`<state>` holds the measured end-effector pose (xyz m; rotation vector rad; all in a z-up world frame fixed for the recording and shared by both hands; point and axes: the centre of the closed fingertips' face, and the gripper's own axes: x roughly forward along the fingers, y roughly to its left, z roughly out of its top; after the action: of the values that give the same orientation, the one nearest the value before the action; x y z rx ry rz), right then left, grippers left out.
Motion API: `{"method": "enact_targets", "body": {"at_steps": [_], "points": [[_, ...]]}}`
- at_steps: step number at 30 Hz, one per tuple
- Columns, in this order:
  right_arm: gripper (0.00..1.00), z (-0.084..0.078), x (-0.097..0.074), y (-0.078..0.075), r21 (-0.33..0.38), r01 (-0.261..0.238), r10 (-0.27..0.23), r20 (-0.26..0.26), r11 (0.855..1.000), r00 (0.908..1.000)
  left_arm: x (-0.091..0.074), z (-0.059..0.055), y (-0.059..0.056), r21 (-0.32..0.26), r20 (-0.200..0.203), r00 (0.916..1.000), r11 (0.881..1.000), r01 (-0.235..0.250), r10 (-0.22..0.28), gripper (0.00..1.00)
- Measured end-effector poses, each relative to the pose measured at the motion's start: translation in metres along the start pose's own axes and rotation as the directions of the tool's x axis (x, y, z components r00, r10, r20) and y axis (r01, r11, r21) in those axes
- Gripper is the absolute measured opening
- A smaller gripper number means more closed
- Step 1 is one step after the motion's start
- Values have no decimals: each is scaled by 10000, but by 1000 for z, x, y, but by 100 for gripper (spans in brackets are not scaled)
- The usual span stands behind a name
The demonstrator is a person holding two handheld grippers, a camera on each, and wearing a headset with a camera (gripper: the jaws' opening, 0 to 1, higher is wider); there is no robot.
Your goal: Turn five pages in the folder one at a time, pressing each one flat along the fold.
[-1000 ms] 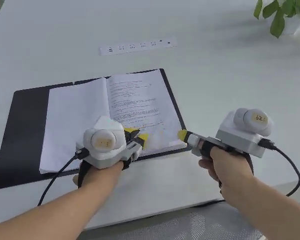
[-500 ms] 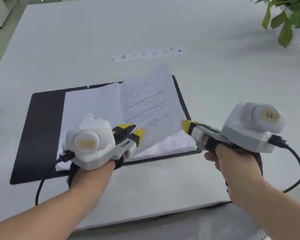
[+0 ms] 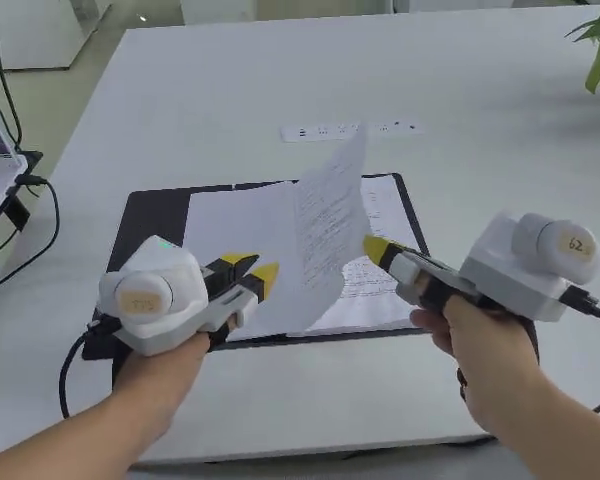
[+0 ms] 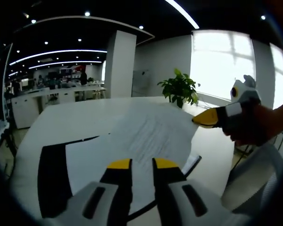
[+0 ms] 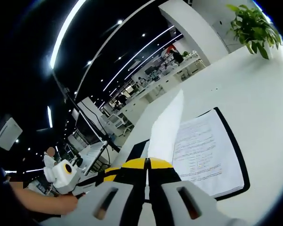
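Toward the near edge of the white table (image 3: 460,100): black folder (image 3: 155,215), lay open and flat. Page (image 3: 330,230), stood lifted above the fold, edge pinched by right gripper (image 3: 377,250) fingers. Left gripper (image 3: 250,271), fingers slightly spread, hovered over the folder's near edge, gripping nothing.

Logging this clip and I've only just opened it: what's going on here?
A person at a white table works a gripper in each hand over an open black folder. The right gripper is shut on the edge of one page, which stands lifted, partway through its turn. The left gripper hovers near the folder's front edge with its jaws apart, holding nothing. The page is not yet laid down or pressed flat.
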<state>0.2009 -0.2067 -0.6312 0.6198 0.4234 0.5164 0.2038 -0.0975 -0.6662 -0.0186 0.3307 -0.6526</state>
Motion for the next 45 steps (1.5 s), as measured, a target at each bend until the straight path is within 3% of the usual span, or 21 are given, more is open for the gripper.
{"method": "enact_targets", "body": {"at_steps": [7,10,17,23,31,45], "points": [[0,-30,42,43,170,-823,832,-677,9965,9942,-37,-11,38,-82,-141,9978,9979,-644,643,15],[0,-44,57,52,184,-935,949,-1006,9955,9904,-53,-16,54,-176,-198,9949,9949,-993,990,15],[0,-79,86,61,89,-911,911,-1895,9958,9776,-80,-27,76,-428,-252,9886,9878,-1496,1487,14],[0,-102,102,55,58,-738,730,-2473,9973,9662,-91,-36,83,-581,-350,9844,9830,-1741,1723,14],[0,-128,117,57,51,-691,673,-3115,9976,9479,-96,-45,80,-877,-523,9815,9782,-1881,1840,14],[0,-178,147,60,142,-705,699,-4210,9974,9044,-101,-57,82,-1144,-742,9784,9729,-2007,1931,14]]}}
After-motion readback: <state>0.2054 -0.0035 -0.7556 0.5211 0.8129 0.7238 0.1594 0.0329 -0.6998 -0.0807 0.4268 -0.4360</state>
